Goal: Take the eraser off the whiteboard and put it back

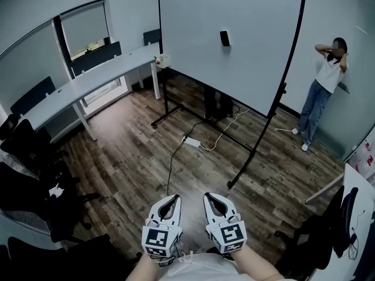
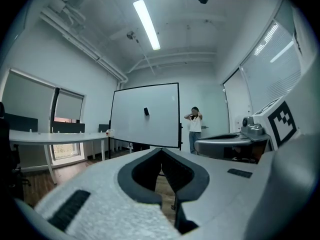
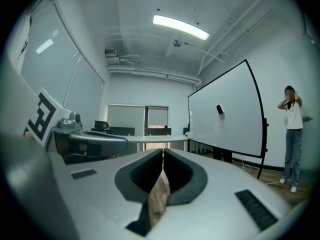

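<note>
You hold both grippers low in front of you, side by side. Your left gripper (image 1: 173,198) has its jaws pressed together with nothing between them, and your right gripper (image 1: 209,195) is likewise closed and empty. The eraser (image 1: 224,38) sticks to the upper middle of the whiteboard (image 1: 187,16), well apart from both grippers, while a person (image 1: 326,78) stands by the wall to the board's right.

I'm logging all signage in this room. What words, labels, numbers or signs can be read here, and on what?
No text here is readable.
The whiteboard is blank; the eraser on it shows no legible label.
The left hand-held gripper and right hand-held gripper carry black-and-white square markers, no words.
The white sheet at the head view's right edge has red print, too small to read.
</note>
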Demonstrator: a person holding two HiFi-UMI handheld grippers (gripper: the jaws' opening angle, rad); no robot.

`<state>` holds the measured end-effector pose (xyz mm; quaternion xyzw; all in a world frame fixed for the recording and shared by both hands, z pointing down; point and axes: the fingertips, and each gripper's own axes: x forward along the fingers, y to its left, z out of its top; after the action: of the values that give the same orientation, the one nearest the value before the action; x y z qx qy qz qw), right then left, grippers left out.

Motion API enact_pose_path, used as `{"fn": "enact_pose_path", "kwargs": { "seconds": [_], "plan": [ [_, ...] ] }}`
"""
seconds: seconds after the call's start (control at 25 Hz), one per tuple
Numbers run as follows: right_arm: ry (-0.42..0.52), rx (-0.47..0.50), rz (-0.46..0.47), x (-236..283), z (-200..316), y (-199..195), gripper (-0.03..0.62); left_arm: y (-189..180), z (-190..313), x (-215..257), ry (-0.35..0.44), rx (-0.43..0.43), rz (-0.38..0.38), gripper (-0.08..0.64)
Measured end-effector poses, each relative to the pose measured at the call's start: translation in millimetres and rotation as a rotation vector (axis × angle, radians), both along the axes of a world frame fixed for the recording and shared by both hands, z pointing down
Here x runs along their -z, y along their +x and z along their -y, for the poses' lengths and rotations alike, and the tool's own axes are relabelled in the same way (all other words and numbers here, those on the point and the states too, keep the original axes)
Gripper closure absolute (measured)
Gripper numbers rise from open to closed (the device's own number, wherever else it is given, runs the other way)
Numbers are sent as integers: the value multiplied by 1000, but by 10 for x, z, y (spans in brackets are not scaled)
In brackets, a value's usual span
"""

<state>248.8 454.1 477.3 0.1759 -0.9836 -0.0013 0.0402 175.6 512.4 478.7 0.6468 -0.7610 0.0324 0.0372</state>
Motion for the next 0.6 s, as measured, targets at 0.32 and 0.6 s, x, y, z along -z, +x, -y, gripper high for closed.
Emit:
{"fn": "enact_pose_path", "kwargs": {
  "seconds": [0.32, 0.6],
  "plan": [
    [-3, 26, -25, -107, 281, -450, 565, -470, 201, -137, -7, 38, -21, 543],
    [-15, 61, -9, -127, 1124, -985, 565, -979, 974, -151, -17, 81, -8, 543]
  ]
}}
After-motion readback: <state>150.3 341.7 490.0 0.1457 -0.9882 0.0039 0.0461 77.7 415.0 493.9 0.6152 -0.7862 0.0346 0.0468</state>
